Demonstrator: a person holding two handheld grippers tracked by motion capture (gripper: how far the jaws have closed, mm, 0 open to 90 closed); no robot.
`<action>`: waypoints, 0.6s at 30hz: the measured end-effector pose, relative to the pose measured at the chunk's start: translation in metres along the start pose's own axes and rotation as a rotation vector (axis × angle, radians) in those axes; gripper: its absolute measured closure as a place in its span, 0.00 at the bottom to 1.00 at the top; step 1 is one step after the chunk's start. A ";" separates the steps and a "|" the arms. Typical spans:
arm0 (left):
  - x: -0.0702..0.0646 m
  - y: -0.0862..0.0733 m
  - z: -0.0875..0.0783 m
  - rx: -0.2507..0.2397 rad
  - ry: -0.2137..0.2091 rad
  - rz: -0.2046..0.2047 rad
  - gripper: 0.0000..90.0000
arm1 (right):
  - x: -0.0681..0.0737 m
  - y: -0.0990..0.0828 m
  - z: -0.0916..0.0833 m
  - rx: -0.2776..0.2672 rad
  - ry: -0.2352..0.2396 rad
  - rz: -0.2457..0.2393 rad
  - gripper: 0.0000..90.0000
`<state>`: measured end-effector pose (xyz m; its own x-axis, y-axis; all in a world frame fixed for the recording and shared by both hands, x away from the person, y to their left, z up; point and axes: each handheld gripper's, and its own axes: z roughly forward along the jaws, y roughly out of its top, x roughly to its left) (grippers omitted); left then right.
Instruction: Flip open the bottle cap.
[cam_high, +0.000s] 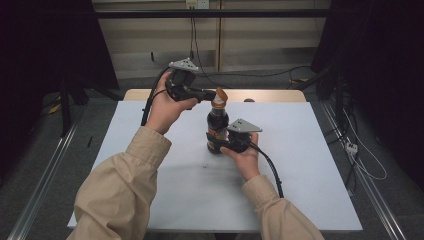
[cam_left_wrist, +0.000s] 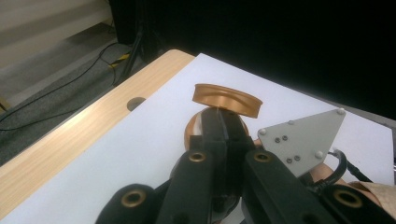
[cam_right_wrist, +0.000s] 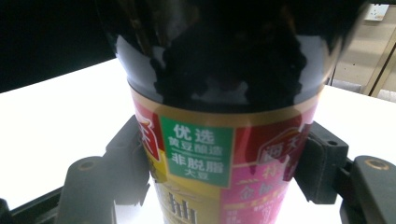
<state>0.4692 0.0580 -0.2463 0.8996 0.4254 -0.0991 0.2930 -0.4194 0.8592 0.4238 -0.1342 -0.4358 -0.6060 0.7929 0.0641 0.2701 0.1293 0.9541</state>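
Observation:
A dark soy sauce bottle (cam_high: 217, 120) with a red, yellow and green label (cam_right_wrist: 201, 154) stands upright near the middle of the white table (cam_high: 150, 145). My right gripper (cam_high: 218, 144) is shut on its lower body, one black jaw on each side, and its pads (cam_right_wrist: 130, 158) press the label. The bottle's gold flip lid (cam_left_wrist: 226, 99) is tilted up off the cap base (cam_left_wrist: 192, 133). From the left, my left gripper (cam_left_wrist: 223, 113) is shut on the lid's near rim, and it shows at the bottle top (cam_high: 212, 94) in the high view. The right gripper's grey plate (cam_left_wrist: 303, 137) sits just below.
The white sheet ends at a wooden table edge (cam_left_wrist: 70, 135) with a round hole (cam_left_wrist: 136, 103) at the back. Cables (cam_high: 260, 75) run over the floor behind the table. Metal rails (cam_high: 45, 175) flank the table, with dark curtains on both sides.

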 end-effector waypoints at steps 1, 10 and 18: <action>0.000 0.000 0.000 0.001 0.000 0.000 1.00 | 0.000 0.000 0.000 0.000 0.002 0.000 0.34; 0.000 0.001 0.000 0.001 0.003 0.005 1.00 | 0.000 0.000 0.000 -0.001 -0.001 0.001 0.34; 0.000 0.001 0.000 0.004 0.001 0.003 1.00 | 0.000 0.000 0.000 0.000 0.000 0.002 0.34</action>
<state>0.4699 0.0575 -0.2452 0.9004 0.4244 -0.0960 0.2914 -0.4243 0.8574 0.4238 -0.1342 -0.4359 -0.6054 0.7932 0.0656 0.2712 0.1280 0.9540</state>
